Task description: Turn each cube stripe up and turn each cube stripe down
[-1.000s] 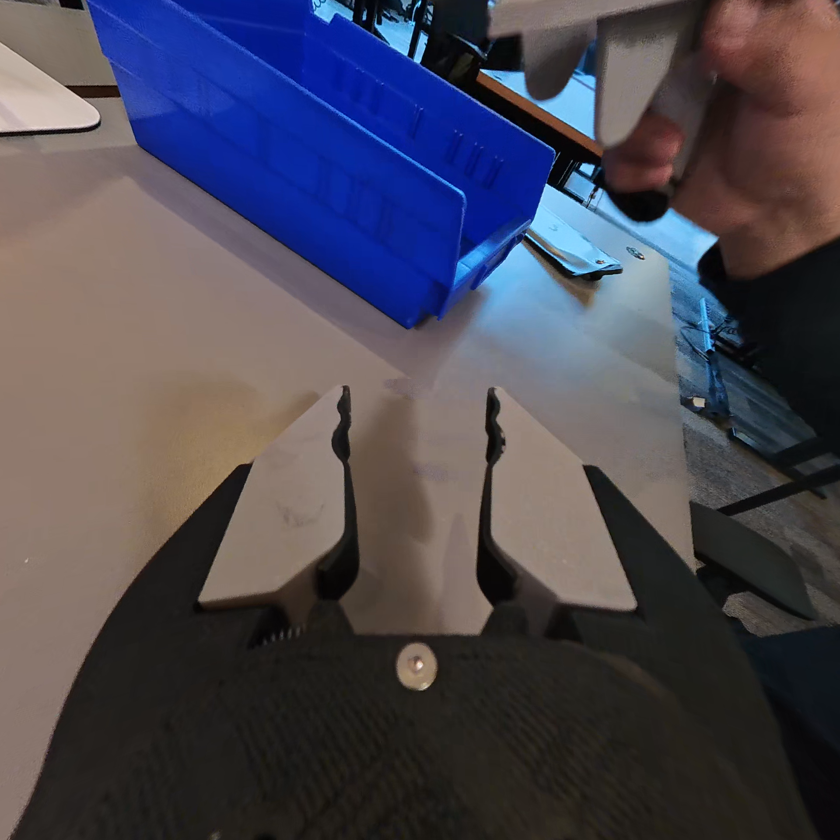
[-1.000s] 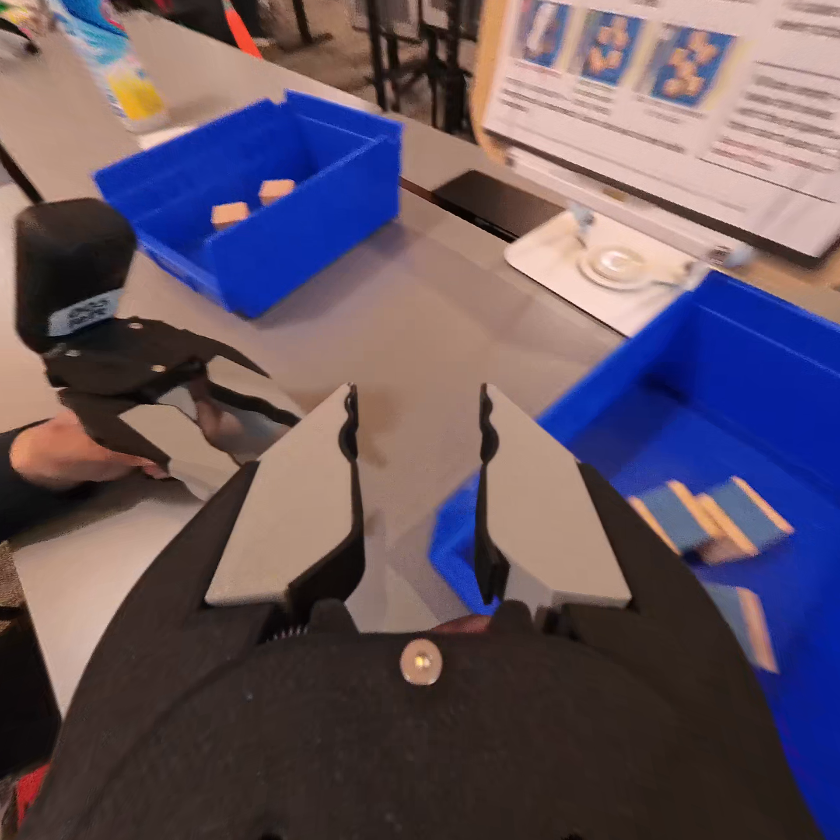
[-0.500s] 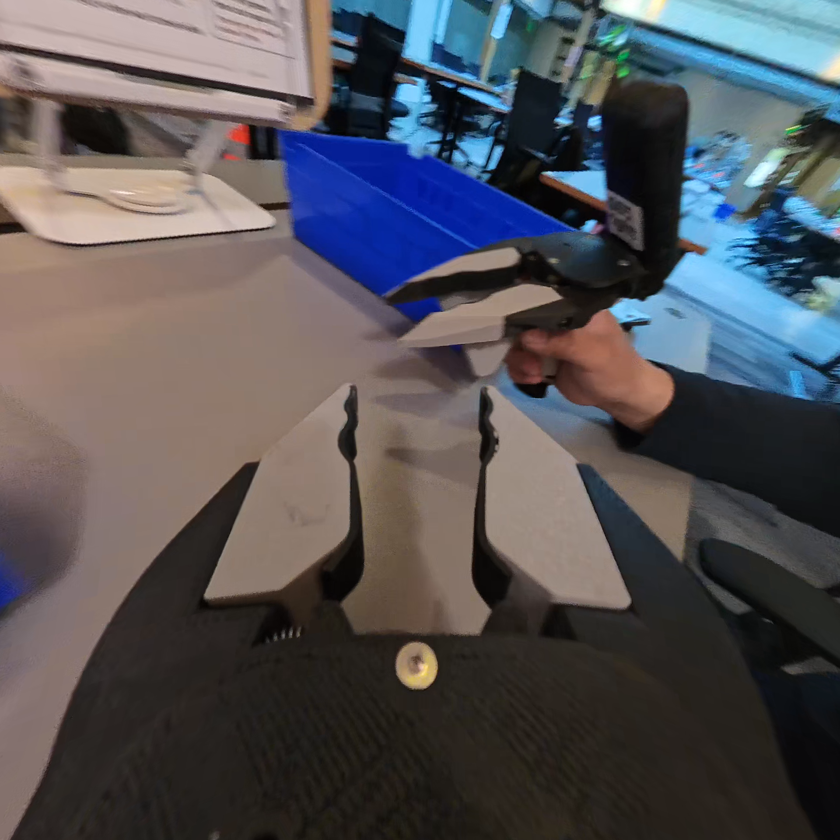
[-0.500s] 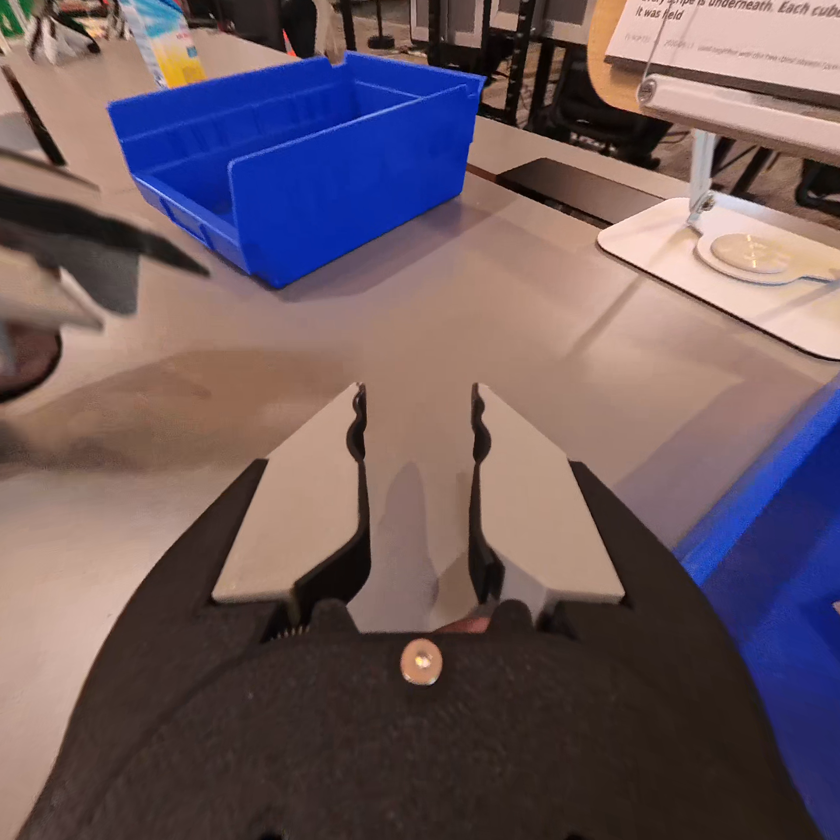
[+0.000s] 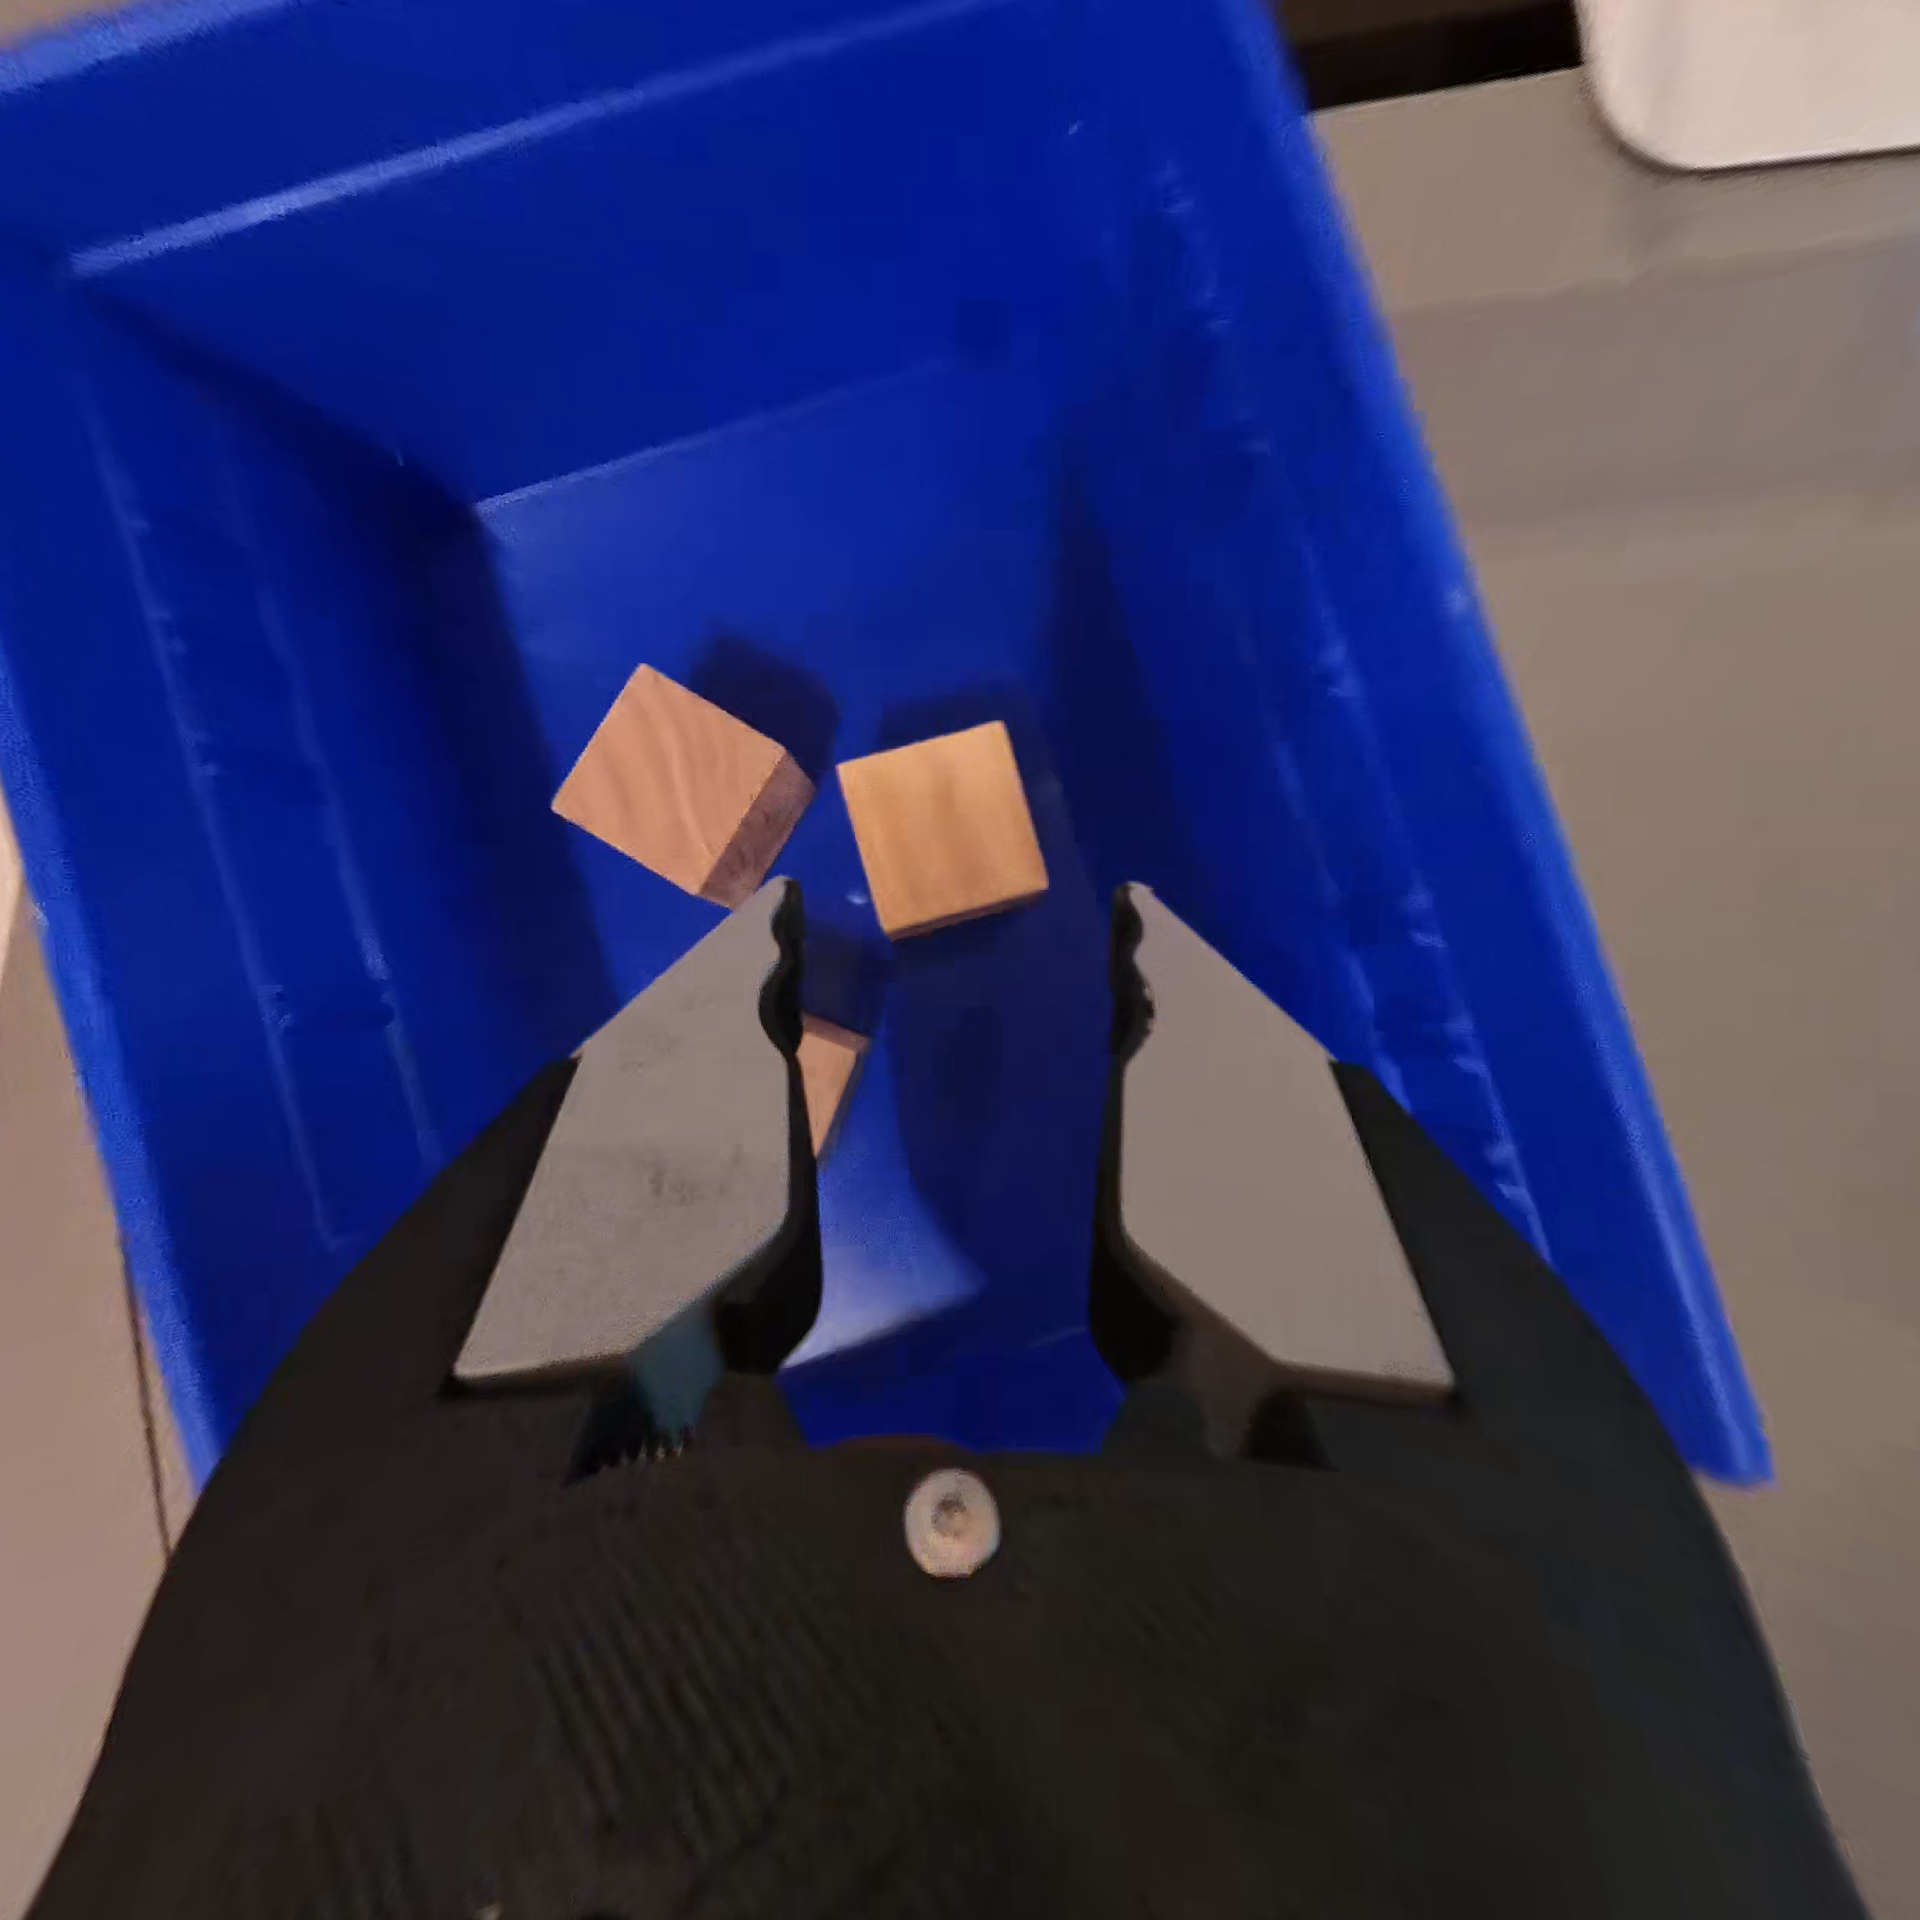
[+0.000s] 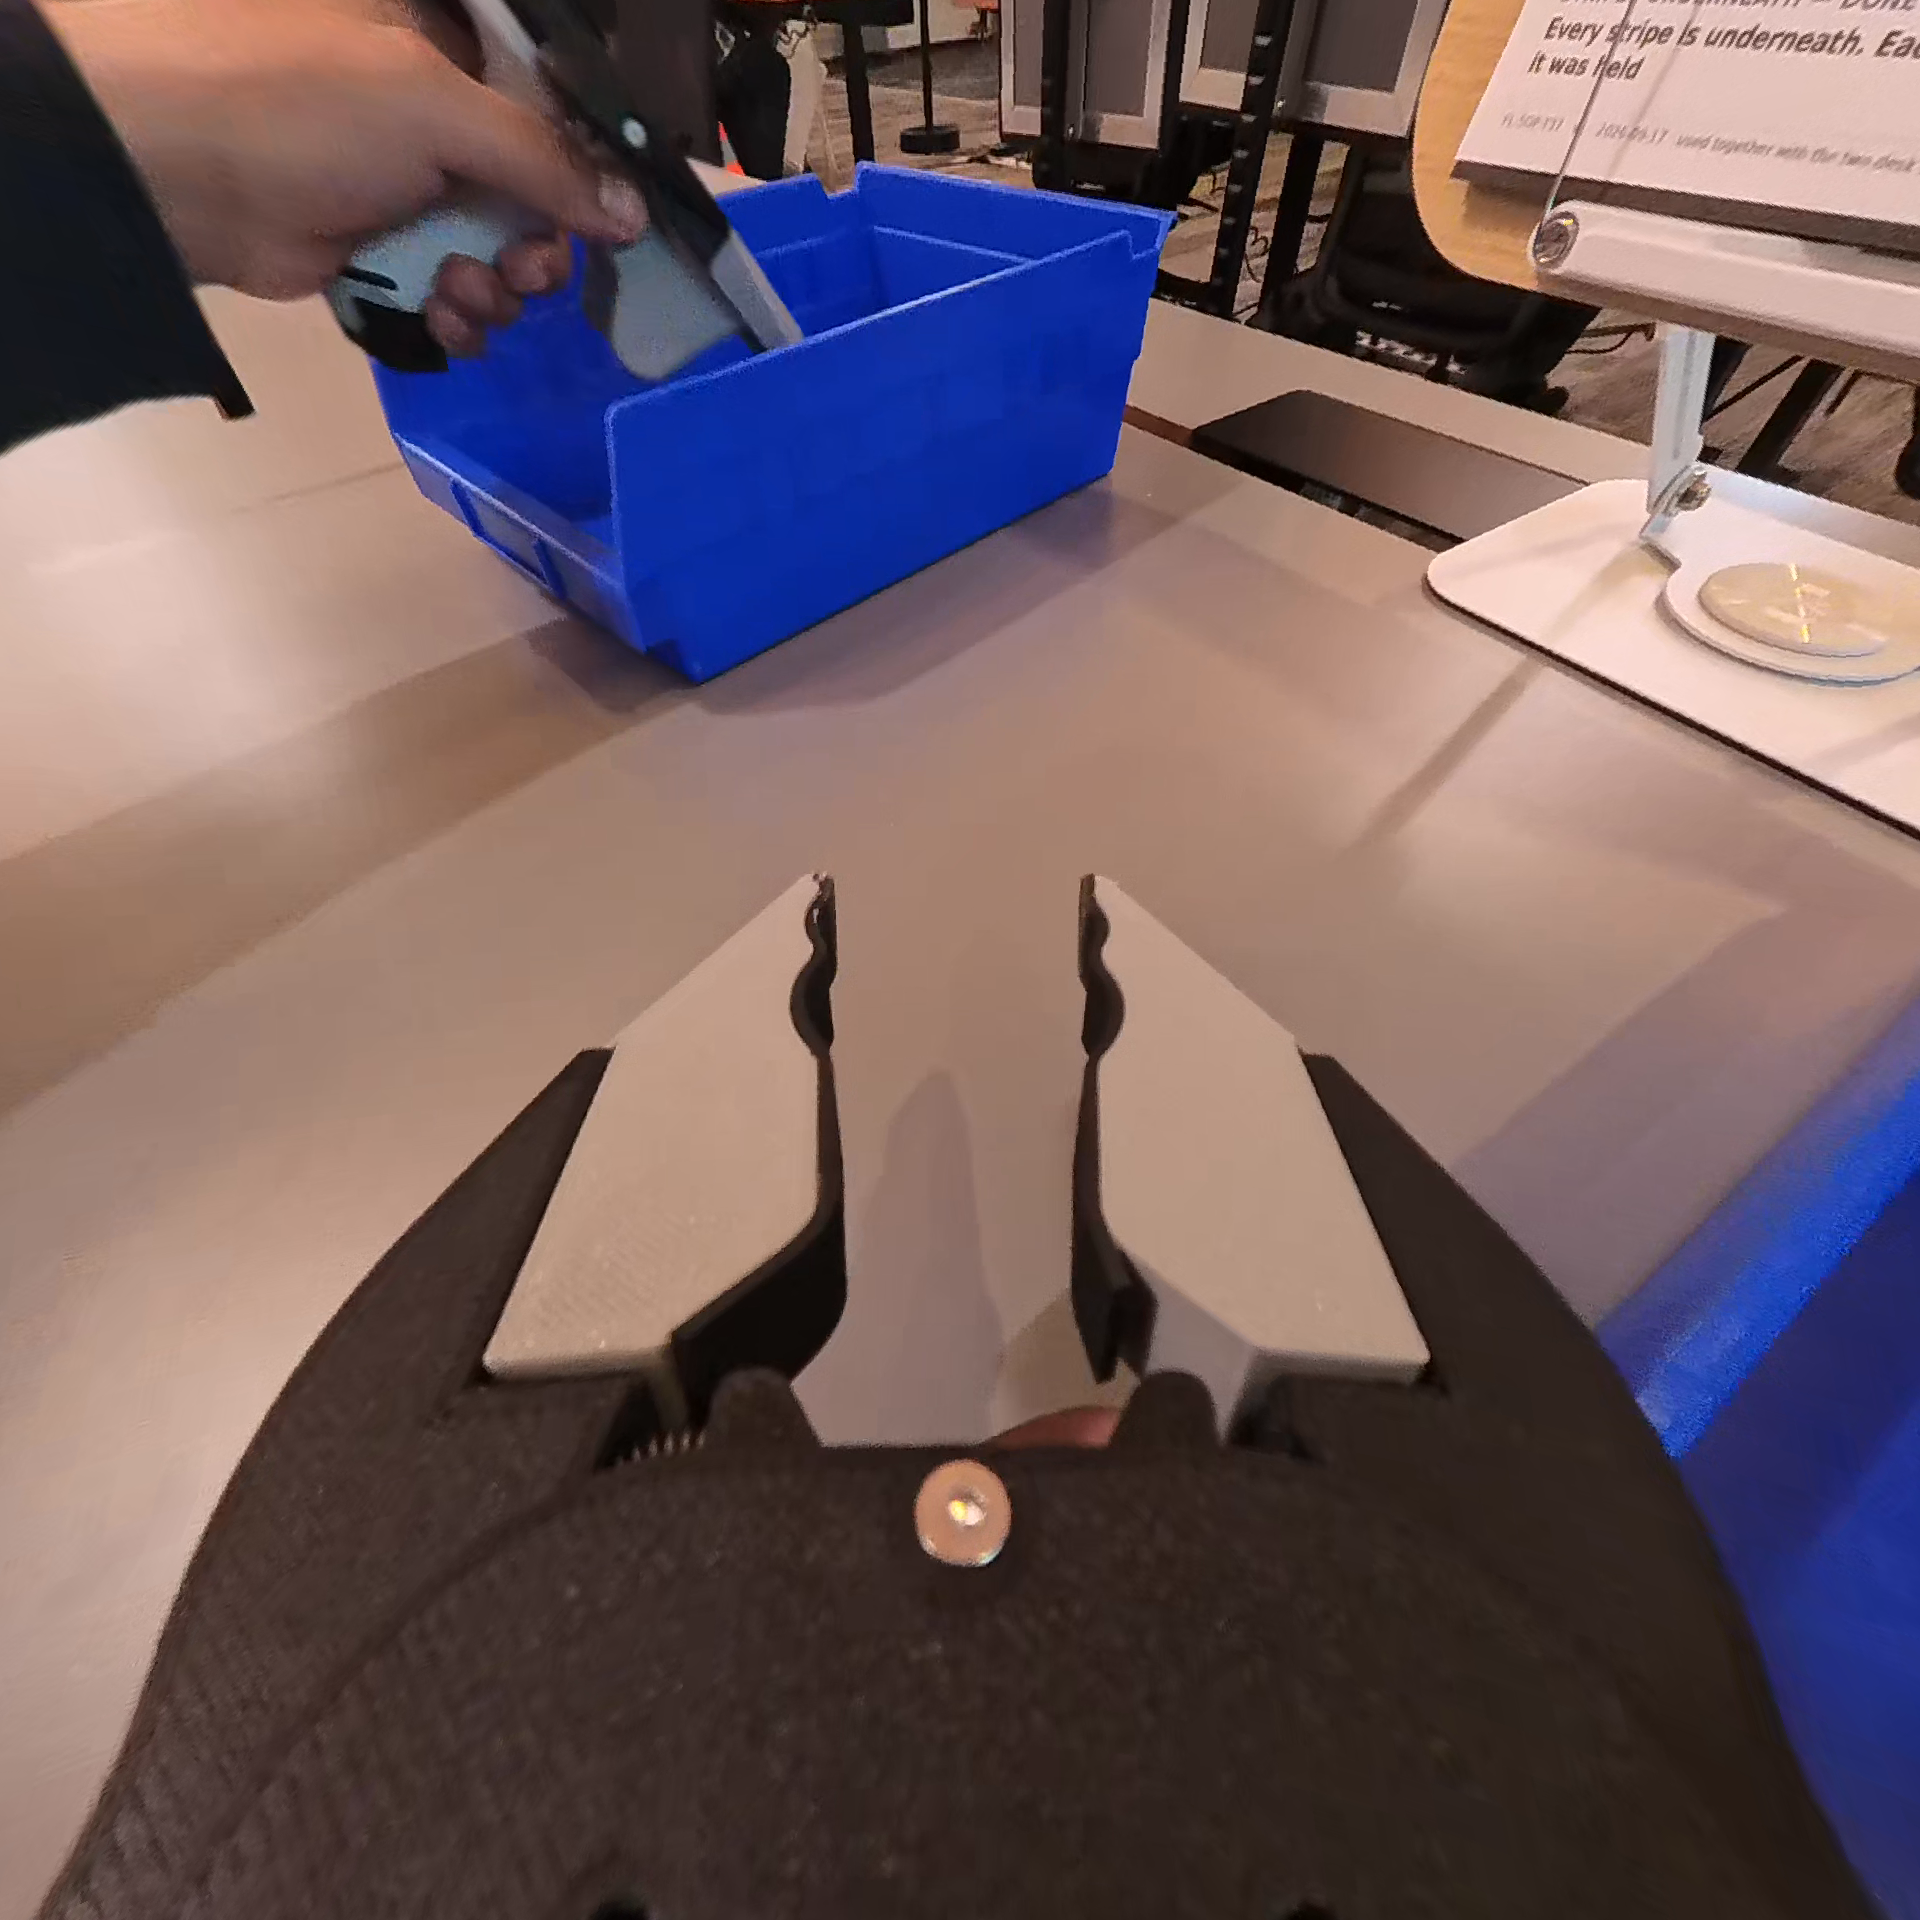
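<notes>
In the left wrist view, my left gripper (image 5: 954, 896) is open and empty, pointing down into a blue bin (image 5: 1299, 520). Two plain wooden cubes lie on the bin floor just past the fingertips, one tilted at the left (image 5: 681, 784) and one at the right (image 5: 940, 826). A third cube (image 5: 831, 1070) is partly hidden behind the left finger. No stripe shows on them. In the right wrist view, my right gripper (image 6: 951, 883) is open and empty, low over the grey table (image 6: 1039, 748). The same bin (image 6: 862, 436) stands far left there, with the left gripper (image 6: 707, 291) dipping into it.
A second blue bin's edge (image 6: 1787, 1247) is close at the right of the right gripper. A white stand base (image 6: 1621, 582) with a sign board (image 6: 1704, 125) sits at the back right. A person's hand and dark sleeve (image 6: 260, 145) hold the left gripper.
The left gripper swung left from over the table to above the left bin and now points down into it. The right gripper left the right bin, settled low over the table and narrowed slightly.
</notes>
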Demonstrator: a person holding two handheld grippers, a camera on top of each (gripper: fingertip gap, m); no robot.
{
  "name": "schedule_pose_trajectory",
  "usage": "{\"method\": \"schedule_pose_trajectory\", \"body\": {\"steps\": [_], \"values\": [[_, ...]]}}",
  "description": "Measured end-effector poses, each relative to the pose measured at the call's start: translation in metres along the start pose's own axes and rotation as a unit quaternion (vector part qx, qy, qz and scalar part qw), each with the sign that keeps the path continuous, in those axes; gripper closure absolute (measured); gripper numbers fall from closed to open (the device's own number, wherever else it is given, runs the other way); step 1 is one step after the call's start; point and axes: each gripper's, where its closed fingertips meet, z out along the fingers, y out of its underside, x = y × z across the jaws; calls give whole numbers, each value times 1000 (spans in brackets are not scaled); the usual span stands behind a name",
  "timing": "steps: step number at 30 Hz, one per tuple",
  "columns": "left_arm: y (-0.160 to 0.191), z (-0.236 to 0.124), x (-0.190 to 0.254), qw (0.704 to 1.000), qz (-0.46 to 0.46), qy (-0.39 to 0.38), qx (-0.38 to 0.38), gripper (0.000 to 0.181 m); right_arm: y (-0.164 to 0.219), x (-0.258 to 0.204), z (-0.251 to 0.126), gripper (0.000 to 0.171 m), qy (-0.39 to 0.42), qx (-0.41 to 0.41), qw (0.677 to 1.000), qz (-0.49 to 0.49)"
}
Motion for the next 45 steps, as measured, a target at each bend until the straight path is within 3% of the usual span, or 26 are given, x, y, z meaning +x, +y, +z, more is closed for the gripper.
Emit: {"method": "schedule_pose_trajectory", "body": {"steps": [9,14,16,19,25,30,34,37,43,45], "values": [[13,52,-4,996,-5,-35,-82,134,3,1,2,128,6,-7,1000,-14],[1,44,-7,998,25,-48,-36,136,5,-1,3,127,0,-10,1000,-13],[-13,27,10,1000,1,22,20,136,6,-6,4,123,-14,-11,1000,-13],[-20,-14,60,974,-65,206,70,136,2,-21,4,113,-45,1,999,-24],[-14,-96,114,923,-63,356,133,137,-22,-46,-4,105,-44,66,992,-94],[-5,-135,177,876,-52,459,141,138,-28,-57,-5,101,-37,85,989,-115],[17,-136,242,846,-34,522,102,138,-44,-54,-15,103,-1,132,983,-128],[28,-131,281,825,-34,559,72,138,-53,-45,-23,113,36,163,978,-123],[28,-126,326,794,-44,604,51,138,-52,-26,-27,116,64,161,979,-103],[28,-126,335,787,-47,614,47,138,-54,-18,-31,126,74,166,979,-91]]}}
